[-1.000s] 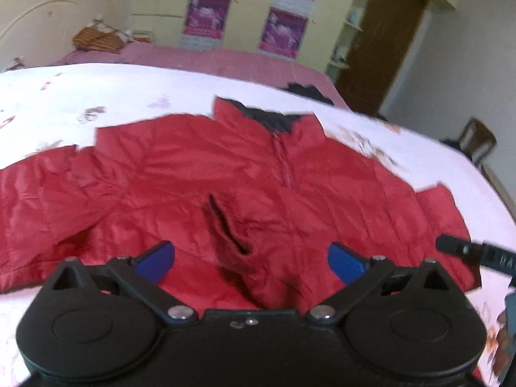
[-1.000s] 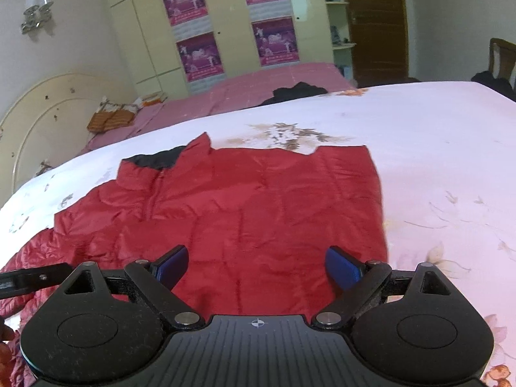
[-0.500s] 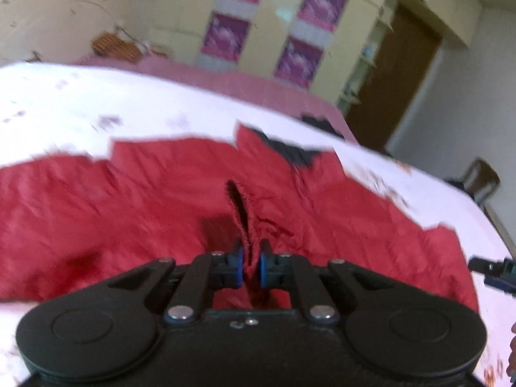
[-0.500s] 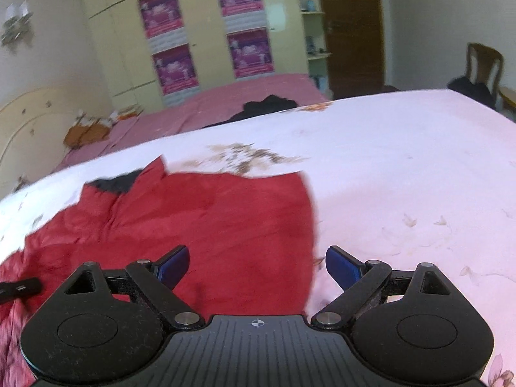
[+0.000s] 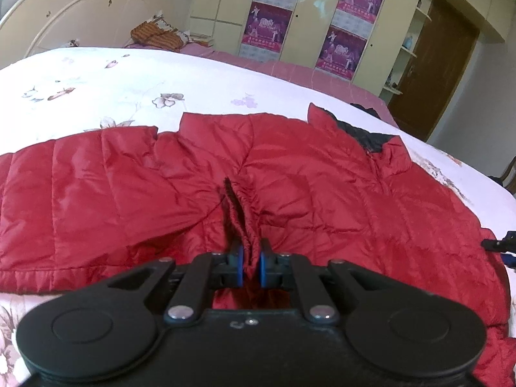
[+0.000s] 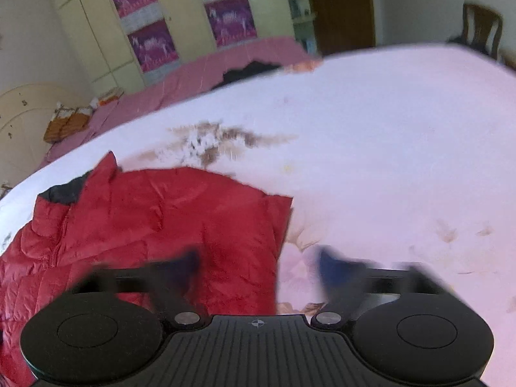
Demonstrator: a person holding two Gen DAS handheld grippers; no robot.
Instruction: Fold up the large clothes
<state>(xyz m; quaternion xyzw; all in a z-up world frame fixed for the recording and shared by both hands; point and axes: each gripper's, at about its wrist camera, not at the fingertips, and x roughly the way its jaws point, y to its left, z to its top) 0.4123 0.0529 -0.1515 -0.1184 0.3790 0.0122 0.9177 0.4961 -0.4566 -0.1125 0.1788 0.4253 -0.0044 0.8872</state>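
A red puffer jacket (image 5: 322,193) with a dark collar lies spread on the white floral bedspread (image 5: 129,96). My left gripper (image 5: 250,266) is shut on a gathered ridge of the jacket's fabric near its middle front. In the right wrist view the jacket (image 6: 161,213) lies at the lower left. My right gripper (image 6: 258,264) is over the jacket's right edge; its fingers are blurred by motion, still parted, with the edge of the fabric between them. The right gripper's tip shows at the far right of the left wrist view (image 5: 500,243).
A second bed with a pink cover (image 5: 290,67) and a dark garment (image 6: 248,69) stands behind. Wardrobes with purple posters (image 5: 271,29), a brown door (image 5: 441,64) and a chair (image 6: 480,29) line the back. A cream headboard (image 5: 80,22) is at the left.
My left gripper closed on the jacket's fabric ridge and has moved left with it. My right gripper has moved right to the jacket's edge and its fingers have come closer together.
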